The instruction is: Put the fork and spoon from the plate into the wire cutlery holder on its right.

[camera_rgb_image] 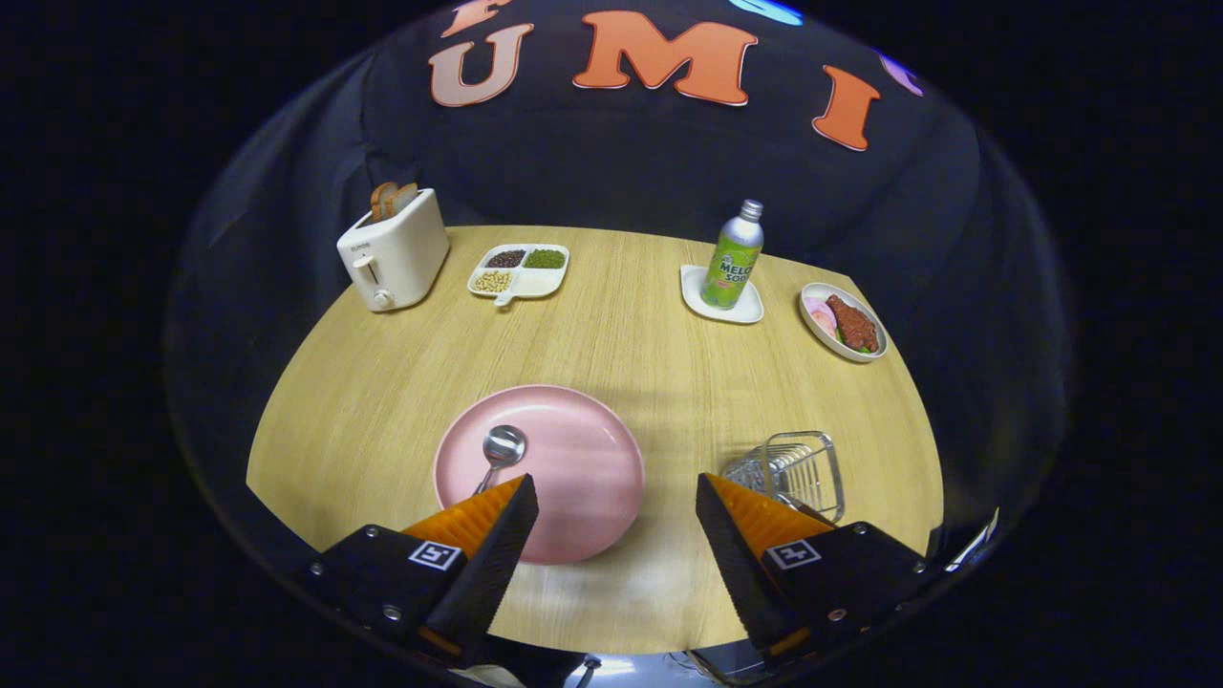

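Your hand-held gripper (616, 502) hangs wide and empty at the worktop's near edge; spoon (501, 451) remains on plate (592, 459); cutlery holder (798, 473) awaits; fork unseen.

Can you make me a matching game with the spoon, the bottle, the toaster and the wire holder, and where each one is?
Things:
1. spoon
2. bottle
3. toaster
4. wire cutlery holder

Places:
A. on a small white square tray
B. on the pink plate, just beyond one fingertip
C. at the table's far corner, bread in its slot
D. on the table beside the plate, empty as far as I can see

Pairs: 1-B, 2-A, 3-C, 4-D.

The gripper is open, holding nothing.
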Available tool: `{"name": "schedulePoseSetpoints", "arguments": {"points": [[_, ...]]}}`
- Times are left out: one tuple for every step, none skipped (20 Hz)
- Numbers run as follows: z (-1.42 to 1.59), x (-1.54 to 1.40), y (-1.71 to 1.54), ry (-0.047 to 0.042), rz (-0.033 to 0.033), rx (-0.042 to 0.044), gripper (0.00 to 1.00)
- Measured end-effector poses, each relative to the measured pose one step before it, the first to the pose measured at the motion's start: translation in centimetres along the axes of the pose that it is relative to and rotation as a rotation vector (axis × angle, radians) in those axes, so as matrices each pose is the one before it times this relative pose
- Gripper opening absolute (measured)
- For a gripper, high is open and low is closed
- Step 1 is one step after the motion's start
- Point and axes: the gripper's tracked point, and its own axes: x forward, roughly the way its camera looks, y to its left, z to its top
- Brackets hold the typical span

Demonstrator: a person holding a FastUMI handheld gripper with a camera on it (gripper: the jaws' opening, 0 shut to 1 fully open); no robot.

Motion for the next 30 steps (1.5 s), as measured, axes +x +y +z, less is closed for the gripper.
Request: {"name": "schedulePoseSetpoints", "arguments": {"points": [[-0.212,0.371,1.022,-0.007,0.0036,0.00805,1.0],[-0.21,0.256,1.112,-0.00798,0.00562,0.01289,1.0],[-0.127,0.305,0.981,-0.01468,0.00608,0.01286,1.0],[-0.11,0.308,0.755,-0.01795,0.00042,0.00342,1.0],[-0.073,0.333,0.486,-0.02292,-0.0079,0.00121,1.0],[-0.072,0.333,0.727,-0.02851,0.00094,0.0058,1.0],[-0.301,0.312,0.831,-0.01704,0.00778,0.00604,1.0],[-0.604,0.439,0.648,-0.00686,0.00279,0.00327,1.0],[-0.697,0.364,0.516,-0.00012,-0.00082,-0.00067,0.99],[-0.727,0.365,0.462,0.0013,0.00031,0.00111,1.0],[-0.612,0.396,0.586,-0.00042,0.00237,0.00611,0.99],[-0.677,0.374,0.485,0.00363,0.00482,0.00997,0.99],[-0.612,0.326,0.234,0.00096,-0.00218,0.01234,0.98],[-0.56,0.3,0.125,0.00206,-0.00298,0.01602,0.96],[-0.436,0.405,0.125,0.00085,-0.00459,0.02011,0.94],[-0.402,0.298,0.024,-0.00032,-0.00701,0.01372,0.9],[-0.244,0.365,-0.009,-0.0004,-0.00639,0.00307,0.87],[-0.375,0.289,-0.048,0.00284,-0.00821,-0.00411,0.81],[-0.208,0.26,0.109,0.00411,0.00053,-0.00884,0.78],[-0.168,0.332,0.131,0.00001,-0.00153,-0.00707,0.71],[-0.105,0.21,0.044,0.00415,-0.00053,-0.0055,0.67],[-0.238,0.201,0.165,0.00779,0.00167,-0.00115,0.58],[-0.142,0.112,0.145,0.00737,0.00473,0.0036,0.52],[-0.099,0.198,0.187,0.00556,0.00593,0.00522,0.46],[-0.024,0.116,0.188,0.00332,0.00249,0.00176,0.42],[-0.099,0.144,-0.045,0.00494,-0.00027,-0.00095,0.34],[-0.094,0.051,0.039,0.00518,0.00123,-0.00171,0.3],[-0.168,0.111,0.062,0.00834,-0.00146,-0.00276,0.23],[0.07,-0.177,-0.131,0.00028,-0.00211,-0.00042,0.19],[-0.056,0.238,0.059,0.00695,-0.00162,-0.0095,0.11]]}}
